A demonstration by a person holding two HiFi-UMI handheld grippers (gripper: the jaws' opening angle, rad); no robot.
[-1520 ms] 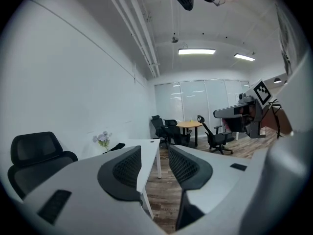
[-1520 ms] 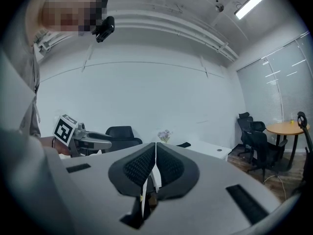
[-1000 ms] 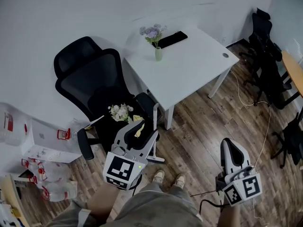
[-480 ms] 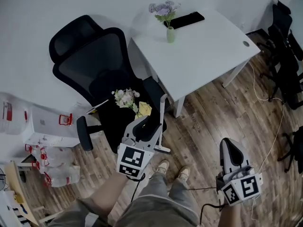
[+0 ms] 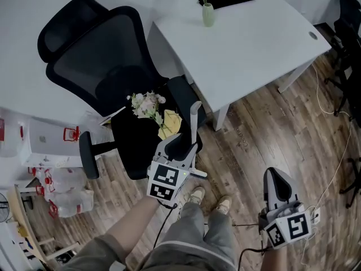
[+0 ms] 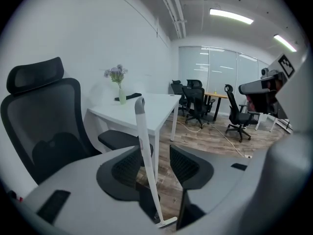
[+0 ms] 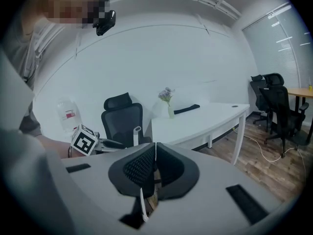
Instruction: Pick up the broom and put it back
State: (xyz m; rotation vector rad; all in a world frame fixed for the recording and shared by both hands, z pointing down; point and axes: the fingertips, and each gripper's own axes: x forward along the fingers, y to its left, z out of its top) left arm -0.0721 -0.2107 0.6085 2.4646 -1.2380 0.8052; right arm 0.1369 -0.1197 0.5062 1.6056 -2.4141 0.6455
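Left gripper: jaws spread, just been opening. Broom stands upright between them, untouched, on the floor beside the chair; its foot is mostly hidden. Right gripper: jaws pressed together, empty.

The slim white broom with a grey-capped handle top stands almost upright, only slightly tilted, with its small flat white head down on the wooden floor, just beside the black office chair, near the white surface.

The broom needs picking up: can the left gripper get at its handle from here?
Probably yes: the left gripper has just been opening its jaws, the broom handle stands nearly upright straight ahead of them, and nothing lies between.
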